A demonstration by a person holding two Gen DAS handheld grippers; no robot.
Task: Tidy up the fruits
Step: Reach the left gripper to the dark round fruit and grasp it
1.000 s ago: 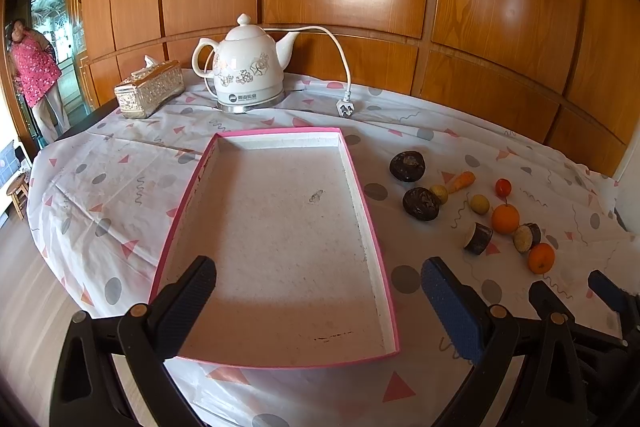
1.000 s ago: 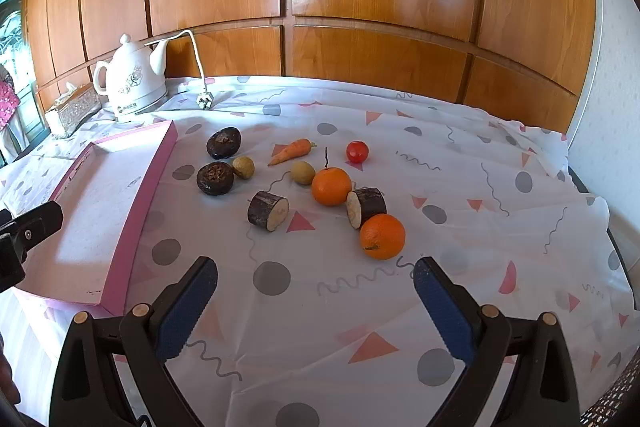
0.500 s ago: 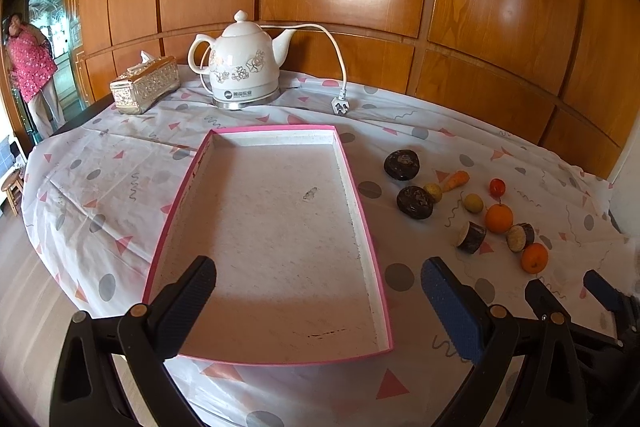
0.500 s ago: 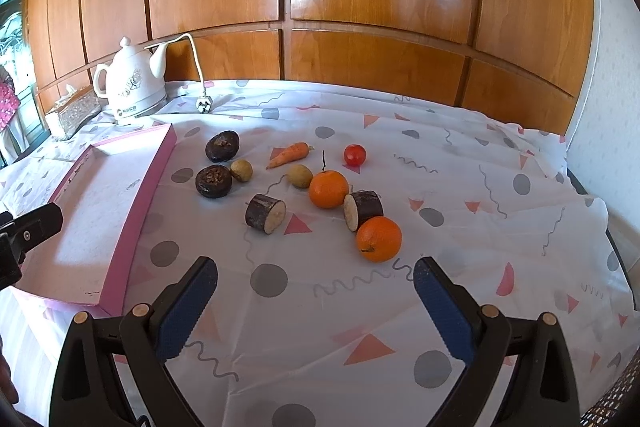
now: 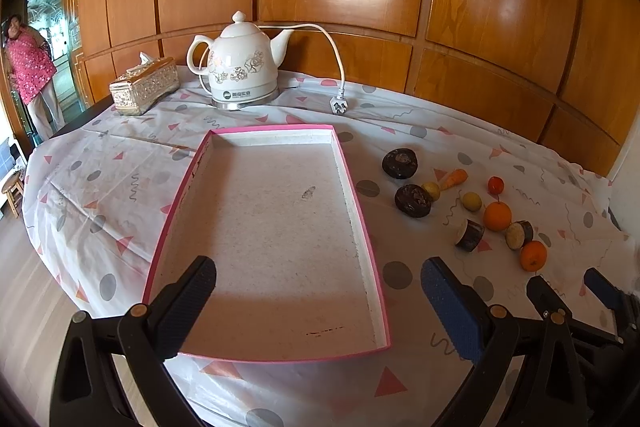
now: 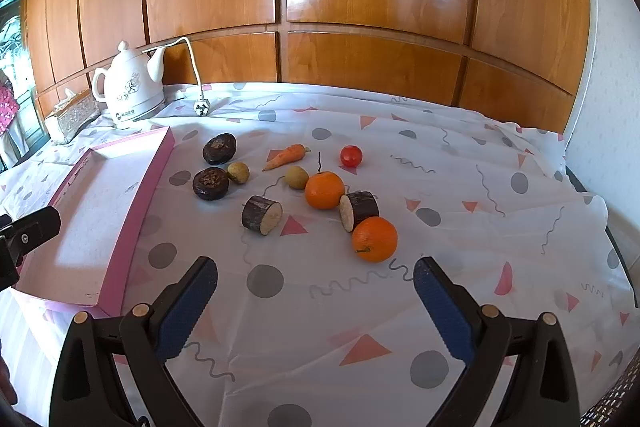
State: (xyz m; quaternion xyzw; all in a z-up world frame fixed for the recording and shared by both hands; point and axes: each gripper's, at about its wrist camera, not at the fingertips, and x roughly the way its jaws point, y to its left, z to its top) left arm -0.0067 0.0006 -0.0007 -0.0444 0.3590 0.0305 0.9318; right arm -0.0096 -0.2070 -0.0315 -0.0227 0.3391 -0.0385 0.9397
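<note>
A: Left wrist view: the left tongs [image 5: 318,301] stand wide apart with nothing between them, over the near end of the pink-rimmed tray [image 5: 362,211]. At the lower right the right tongs [image 5: 592,291] are cut off by the edge, so from here I cannot tell how they stand.

B: In the right wrist view the right tongs [image 6: 316,301] gape just as wide and hold nothing. Only one black tip of the left tongs shows at the left edge, above the tray [image 6: 140,187].

A: Count the fruits?

B: Two oranges [image 6: 375,239], one with a stem. Two dark round fruits [image 6: 211,183] nearest the tray. Two small yellowish ones [image 6: 296,177] (I cannot name them). Two dark-skinned cut pieces [image 6: 262,215] with pale faces, one carrot [image 6: 287,155], one small red fruit [image 6: 351,155]. All lie on the surface [image 6: 460,187], right of the tray; none is in it.

A: One white kettle [image 5: 240,67] with its plug [image 5: 338,104] lying loose, one tissue box [image 5: 145,91], and a person in pink [image 5: 30,71] at the far left, half cut off.

B: Against a second ago?

A: The left view has pulled back and the tray sits further right in it. The fruits have not moved.
</note>
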